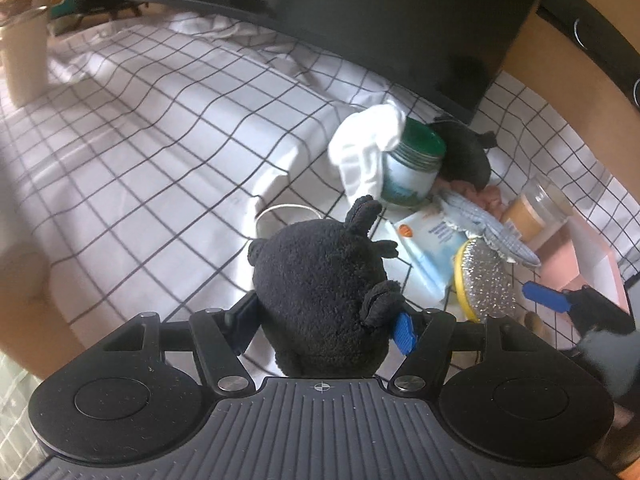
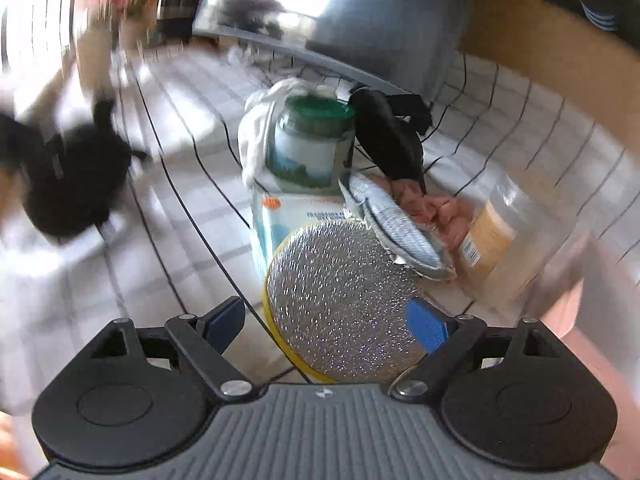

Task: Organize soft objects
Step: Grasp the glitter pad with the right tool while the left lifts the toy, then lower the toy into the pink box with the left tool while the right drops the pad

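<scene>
A black plush (image 1: 320, 300) is clamped between the left gripper (image 1: 324, 326) pads over the checked cloth (image 1: 160, 140), while the right gripper (image 2: 326, 322) is spread wide, unladen, above a glittery scourer (image 2: 340, 300), with the jar (image 2: 312, 144) at 12 o'clock.

The left gripper (image 1: 324, 320) points steeply downward with its two blue-padded fingers (image 1: 405, 334) pressed against the sides of a black plush toy (image 1: 320, 304), which fills the gap between them. The right gripper (image 2: 326, 326) also angles downward, its fingers (image 2: 426, 326) spread wide with nothing gripped. In the left wrist view the right gripper's blue fingertip reaches in from the right edge, carried by a black-gloved hand (image 1: 600, 316).
</scene>
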Action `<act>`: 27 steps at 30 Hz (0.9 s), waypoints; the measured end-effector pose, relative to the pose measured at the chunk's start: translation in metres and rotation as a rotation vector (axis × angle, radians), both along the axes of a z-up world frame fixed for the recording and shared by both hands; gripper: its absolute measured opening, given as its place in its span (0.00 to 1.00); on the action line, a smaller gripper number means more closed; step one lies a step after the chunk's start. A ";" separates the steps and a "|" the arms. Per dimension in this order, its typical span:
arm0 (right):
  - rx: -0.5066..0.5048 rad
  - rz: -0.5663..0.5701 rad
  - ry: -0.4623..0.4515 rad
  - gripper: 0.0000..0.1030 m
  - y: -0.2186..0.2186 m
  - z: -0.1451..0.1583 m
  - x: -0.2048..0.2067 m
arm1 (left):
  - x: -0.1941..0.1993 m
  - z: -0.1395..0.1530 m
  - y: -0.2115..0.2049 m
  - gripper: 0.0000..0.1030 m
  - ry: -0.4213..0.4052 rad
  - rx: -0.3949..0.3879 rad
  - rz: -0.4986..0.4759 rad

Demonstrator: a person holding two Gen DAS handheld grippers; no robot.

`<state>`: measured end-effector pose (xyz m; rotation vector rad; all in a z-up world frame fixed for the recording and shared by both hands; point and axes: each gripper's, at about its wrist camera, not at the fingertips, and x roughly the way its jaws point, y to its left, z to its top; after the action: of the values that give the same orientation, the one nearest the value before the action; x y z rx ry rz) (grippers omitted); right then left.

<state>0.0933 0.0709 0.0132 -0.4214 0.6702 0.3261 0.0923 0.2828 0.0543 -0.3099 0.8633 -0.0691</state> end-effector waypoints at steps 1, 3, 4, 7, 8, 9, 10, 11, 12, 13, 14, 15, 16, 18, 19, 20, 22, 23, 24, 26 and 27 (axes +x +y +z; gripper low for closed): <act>-0.062 -0.002 -0.031 0.83 0.008 -0.006 -0.002 | 0.000 0.000 0.002 0.69 0.000 -0.004 0.003; -0.130 -0.021 -0.095 0.77 0.019 -0.013 -0.004 | 0.001 -0.001 0.004 0.69 -0.001 -0.011 0.002; -0.146 -0.032 -0.094 0.63 0.022 -0.013 -0.001 | 0.002 -0.001 0.005 0.69 -0.004 -0.014 -0.002; -0.105 -0.060 -0.023 0.33 0.017 -0.004 0.007 | 0.004 0.000 0.003 0.69 -0.010 -0.021 -0.040; -0.077 -0.060 -0.023 0.27 0.013 0.004 0.004 | 0.005 0.000 0.000 0.69 -0.011 -0.021 -0.060; -0.048 -0.053 -0.024 0.24 0.010 0.014 -0.001 | 0.007 0.000 -0.003 0.69 -0.011 -0.020 -0.085; -0.005 -0.038 -0.022 0.21 0.005 0.027 -0.009 | 0.009 -0.001 -0.007 0.69 -0.012 -0.019 -0.115; 0.037 -0.025 -0.018 0.18 0.000 0.039 -0.016 | 0.011 -0.001 -0.013 0.69 -0.011 -0.017 -0.155; 0.078 -0.016 -0.012 0.17 -0.006 0.052 -0.023 | 0.013 -0.002 -0.019 0.69 -0.008 -0.015 -0.193; 0.117 -0.012 -0.008 0.14 -0.014 0.064 -0.030 | 0.015 -0.002 -0.026 0.69 -0.007 -0.013 -0.232; 0.150 -0.015 -0.006 0.14 -0.022 0.075 -0.037 | 0.017 -0.002 -0.036 0.69 -0.008 -0.009 -0.283; 0.177 -0.036 -0.007 0.14 -0.033 0.087 -0.044 | 0.017 -0.002 -0.045 0.69 -0.010 -0.004 -0.329; 0.189 -0.060 -0.011 0.14 -0.040 0.093 -0.049 | 0.018 -0.001 -0.055 0.69 -0.014 -0.001 -0.374; 0.199 -0.134 -0.016 0.14 -0.062 0.104 -0.060 | 0.019 0.000 -0.079 0.69 -0.017 0.000 -0.475; 0.195 -0.174 -0.017 0.14 -0.073 0.107 -0.065 | 0.020 0.001 -0.091 0.69 -0.009 -0.003 -0.529; 0.186 -0.218 -0.015 0.14 -0.085 0.109 -0.072 | 0.021 0.001 -0.102 0.69 0.000 -0.008 -0.576; 0.154 -0.305 -0.014 0.14 -0.106 0.109 -0.085 | 0.020 0.002 -0.129 0.69 0.008 -0.012 -0.674; 0.137 -0.347 -0.011 0.14 -0.116 0.107 -0.089 | 0.017 0.002 -0.145 0.69 0.008 -0.009 -0.732; 0.123 -0.387 -0.008 0.14 -0.126 0.106 -0.096 | 0.015 0.003 -0.158 0.69 0.010 -0.007 -0.778; 0.106 -0.477 -0.006 0.14 -0.146 0.105 -0.111 | 0.010 0.002 -0.184 0.69 0.020 -0.010 -0.864; 0.104 -0.508 -0.007 0.14 -0.151 0.104 -0.118 | 0.008 0.002 -0.196 0.69 0.028 -0.011 -0.903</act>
<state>-0.0242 -0.0806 0.1169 -0.1423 0.7249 -0.1220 0.1000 0.0864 0.0561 0.0905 0.9744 -0.9081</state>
